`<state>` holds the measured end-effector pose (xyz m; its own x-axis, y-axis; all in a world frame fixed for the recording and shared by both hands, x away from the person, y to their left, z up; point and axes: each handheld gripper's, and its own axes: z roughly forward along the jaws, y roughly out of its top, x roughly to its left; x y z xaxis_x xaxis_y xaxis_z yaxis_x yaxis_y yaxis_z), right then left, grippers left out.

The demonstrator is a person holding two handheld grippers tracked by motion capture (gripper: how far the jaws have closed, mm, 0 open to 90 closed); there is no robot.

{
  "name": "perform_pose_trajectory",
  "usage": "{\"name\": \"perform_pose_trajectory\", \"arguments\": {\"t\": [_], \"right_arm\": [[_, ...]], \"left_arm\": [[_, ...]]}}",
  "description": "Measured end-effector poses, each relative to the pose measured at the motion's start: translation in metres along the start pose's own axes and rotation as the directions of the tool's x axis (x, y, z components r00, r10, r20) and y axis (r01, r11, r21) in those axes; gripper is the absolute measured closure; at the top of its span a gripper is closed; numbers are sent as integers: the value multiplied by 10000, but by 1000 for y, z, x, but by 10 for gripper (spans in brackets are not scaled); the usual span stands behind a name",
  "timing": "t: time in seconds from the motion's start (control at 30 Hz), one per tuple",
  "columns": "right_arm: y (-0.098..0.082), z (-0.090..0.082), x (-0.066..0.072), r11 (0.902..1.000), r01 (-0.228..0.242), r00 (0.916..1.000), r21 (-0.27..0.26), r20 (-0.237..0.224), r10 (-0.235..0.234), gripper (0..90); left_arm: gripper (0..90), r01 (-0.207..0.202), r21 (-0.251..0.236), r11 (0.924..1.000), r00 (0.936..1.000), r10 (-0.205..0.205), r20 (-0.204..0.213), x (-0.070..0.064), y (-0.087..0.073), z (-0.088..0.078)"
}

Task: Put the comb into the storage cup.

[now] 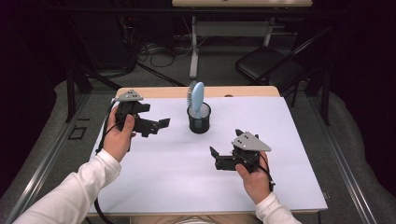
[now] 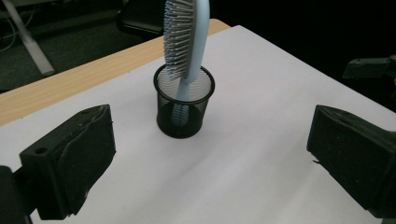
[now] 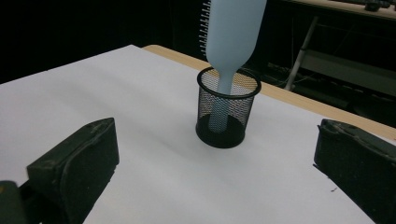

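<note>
High view: a light-blue hairbrush point(image 1: 198, 98) is seen standing handle-down in a black mesh cup point(image 1: 199, 119) near the desk's point(image 1: 299, 177) far edge. The left gripper point(image 1: 159, 124) is held left of the cup, the right gripper point(image 1: 214, 155) nearer, both apart from it.

Left gripper view: fingers point(image 2: 74, 158) are spread wide, nothing between them.

Right gripper view: fingers point(image 3: 79, 163) are likewise parted and empty.
</note>
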<state>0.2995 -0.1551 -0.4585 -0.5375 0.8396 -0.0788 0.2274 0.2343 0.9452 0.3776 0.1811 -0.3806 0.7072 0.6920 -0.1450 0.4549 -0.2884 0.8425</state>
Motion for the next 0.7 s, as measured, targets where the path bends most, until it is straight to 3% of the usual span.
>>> {"name": "perform_pose_trajectory", "arguments": {"t": [0.27, 0.7], "right_arm": [[-1, -11, -11, 10000, -78, 9996, 44, 260, 77, 0], [-13, -27, -32, 9991, -376, 9959, 205, 834, 358, 0]], "left_arm": [[14, 359, -184, 9992, 9993, -361, -96, 8, -19, -13], [29, 807, -410, 9959, 9947, -831, -613, 25, -55, -33]]}}
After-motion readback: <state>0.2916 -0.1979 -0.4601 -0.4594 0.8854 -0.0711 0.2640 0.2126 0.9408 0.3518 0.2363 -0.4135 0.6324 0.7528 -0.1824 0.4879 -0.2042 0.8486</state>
